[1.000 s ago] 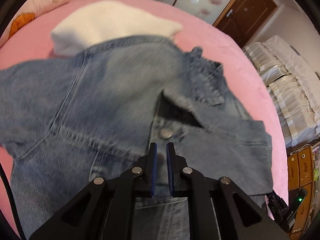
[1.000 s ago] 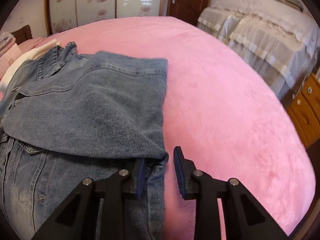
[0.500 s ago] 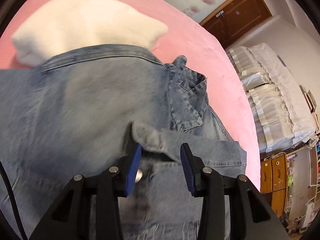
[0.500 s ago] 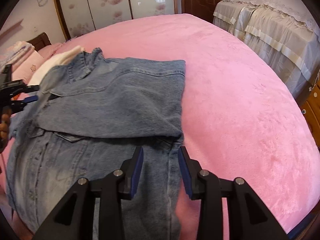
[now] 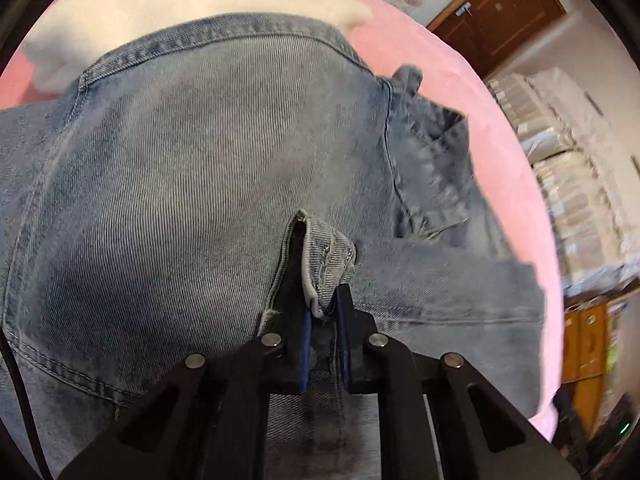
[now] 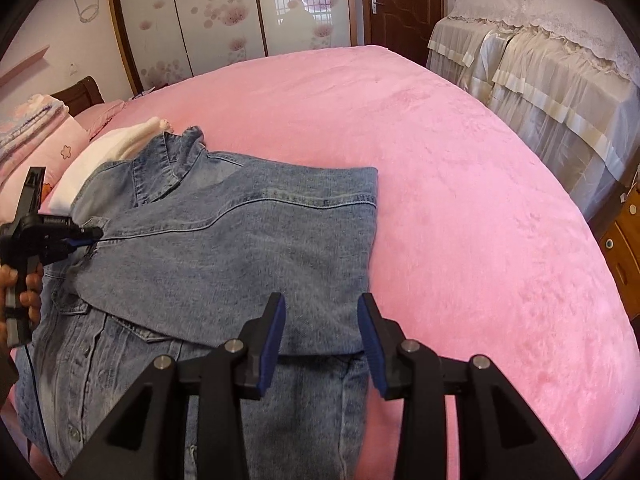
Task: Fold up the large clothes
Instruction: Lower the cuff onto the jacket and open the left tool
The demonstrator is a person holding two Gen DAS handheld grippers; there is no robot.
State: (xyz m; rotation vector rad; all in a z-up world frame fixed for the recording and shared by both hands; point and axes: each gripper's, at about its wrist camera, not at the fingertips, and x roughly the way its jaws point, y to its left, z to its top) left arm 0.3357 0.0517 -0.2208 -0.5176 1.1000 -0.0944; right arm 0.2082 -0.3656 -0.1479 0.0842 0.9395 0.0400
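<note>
- A pink bed carries a denim jacket near its left edge.
- The left gripper has just closed, clamping a jacket flap.
- The right gripper hangs parted, empty, above the jacket.

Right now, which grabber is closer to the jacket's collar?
Left. The left gripper pinches denim just below the collar; the right gripper hangs open over the folded sleeve's far end.

To my right the pink plush bedspread lies bare and passable, while the folded blue denim jacket and the white pillow crowd my left side.
</note>
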